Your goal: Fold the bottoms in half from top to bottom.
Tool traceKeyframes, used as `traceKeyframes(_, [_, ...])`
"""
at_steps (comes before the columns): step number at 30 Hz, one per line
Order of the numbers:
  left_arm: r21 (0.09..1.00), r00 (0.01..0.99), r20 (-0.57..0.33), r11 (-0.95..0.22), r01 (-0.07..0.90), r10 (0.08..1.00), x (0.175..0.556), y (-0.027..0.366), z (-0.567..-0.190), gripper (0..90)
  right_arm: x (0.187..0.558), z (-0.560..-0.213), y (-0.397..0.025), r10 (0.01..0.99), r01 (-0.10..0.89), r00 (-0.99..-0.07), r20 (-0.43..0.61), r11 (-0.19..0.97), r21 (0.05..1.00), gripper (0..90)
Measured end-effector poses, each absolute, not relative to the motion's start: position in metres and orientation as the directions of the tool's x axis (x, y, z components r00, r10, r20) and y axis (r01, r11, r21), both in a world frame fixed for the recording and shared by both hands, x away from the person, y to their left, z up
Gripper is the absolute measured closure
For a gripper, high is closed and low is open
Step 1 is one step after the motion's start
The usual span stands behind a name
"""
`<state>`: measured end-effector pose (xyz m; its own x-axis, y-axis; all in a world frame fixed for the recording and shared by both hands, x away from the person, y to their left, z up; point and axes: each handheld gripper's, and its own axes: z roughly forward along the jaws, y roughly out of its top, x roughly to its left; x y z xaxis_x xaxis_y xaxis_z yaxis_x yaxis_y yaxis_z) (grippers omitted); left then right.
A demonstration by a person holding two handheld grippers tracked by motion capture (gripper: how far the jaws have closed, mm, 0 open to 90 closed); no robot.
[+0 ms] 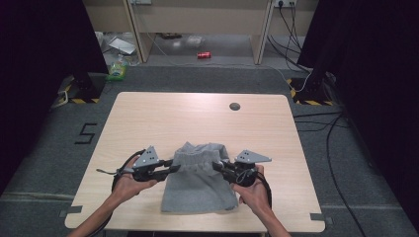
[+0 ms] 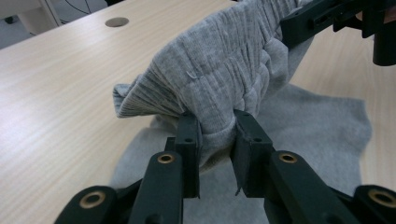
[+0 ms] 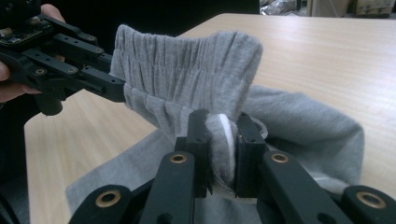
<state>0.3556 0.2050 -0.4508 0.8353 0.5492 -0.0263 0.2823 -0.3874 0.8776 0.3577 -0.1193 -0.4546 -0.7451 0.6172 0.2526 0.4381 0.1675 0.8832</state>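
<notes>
While the grey garment (image 1: 200,177) lies near the front edge of the wooden table (image 1: 148,118), its ribbed elastic waistband (image 1: 197,153) is held raised off the surface between the two grippers. The left gripper (image 1: 174,168) is closed onto the waistband's left end, and in the left gripper view a thick fold of the ribbed cloth (image 2: 215,126) is seen pinched between the jaws, which are kept slightly apart only by the bunched fabric. The right gripper (image 1: 217,166) is likewise clamped on the opposite end; in the right gripper view a roll of fabric with a white inner edge (image 3: 222,140) is squeezed between its jaws. The rest of the garment is left slack on the table below, spread towards the person. The step in hand is judged to be a lift or stretch of the waistband, probably as the start of a fold or a straightening. For the next move, both grips would have to be kept firm and the grippers moved together, so that the band is held taut and level; if one side is pulled harder, the cloth may slip from the other jaws or the body may be dragged askew.
</notes>
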Motion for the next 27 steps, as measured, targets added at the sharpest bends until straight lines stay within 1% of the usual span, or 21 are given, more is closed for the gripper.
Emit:
traceKeyframes(10, [0.859, 0.861, -0.044, -0.421, 0.292, 0.507, 0.332, 0.206, -0.473, 73.1, 0.332, -0.471, -0.121, 0.608, 0.451, -0.756, 0.24, 0.218, 0.866, 79.9])
traceKeyframes(17, [0.84, 0.867, -0.07, -0.439, 0.318, 0.494, 0.326, 0.207, -0.485, 72.4, 0.322, -0.478, -0.12, 0.604, 0.447, -0.768, 0.212, 0.268, 0.854, 78.7])
traceKeyframes(19, [0.835, 0.869, -0.073, -0.446, 0.321, 0.489, 0.325, 0.206, -0.487, 71.9, 0.321, -0.481, -0.121, 0.603, 0.457, -0.767, 0.219, 0.274, 0.846, 78.1])
traceKeyframes(22, [0.832, 0.869, -0.094, -0.442, 0.337, 0.486, 0.324, 0.206, -0.49, 70.3, 0.321, -0.485, -0.122, 0.605, 0.481, -0.76, 0.238, 0.276, 0.832, 74.3])
traceKeyframes(24, [0.831, 0.868, -0.117, -0.431, 0.352, 0.483, 0.324, 0.207, -0.49, 67.3, 0.319, -0.485, -0.124, 0.605, 0.493, -0.756, 0.251, 0.273, 0.826, 69.5])
traceKeyframes(26, [0.833, 0.867, -0.135, -0.419, 0.362, 0.48, 0.323, 0.209, -0.488, 62.0, 0.317, -0.484, -0.127, 0.606, 0.499, -0.751, 0.26, 0.263, 0.826, 65.0])
traceKeyframes(27, [0.835, 0.867, -0.138, -0.414, 0.362, 0.48, 0.323, 0.21, -0.486, 61.4, 0.316, -0.483, -0.128, 0.607, 0.504, -0.749, 0.267, 0.26, 0.824, 63.8])
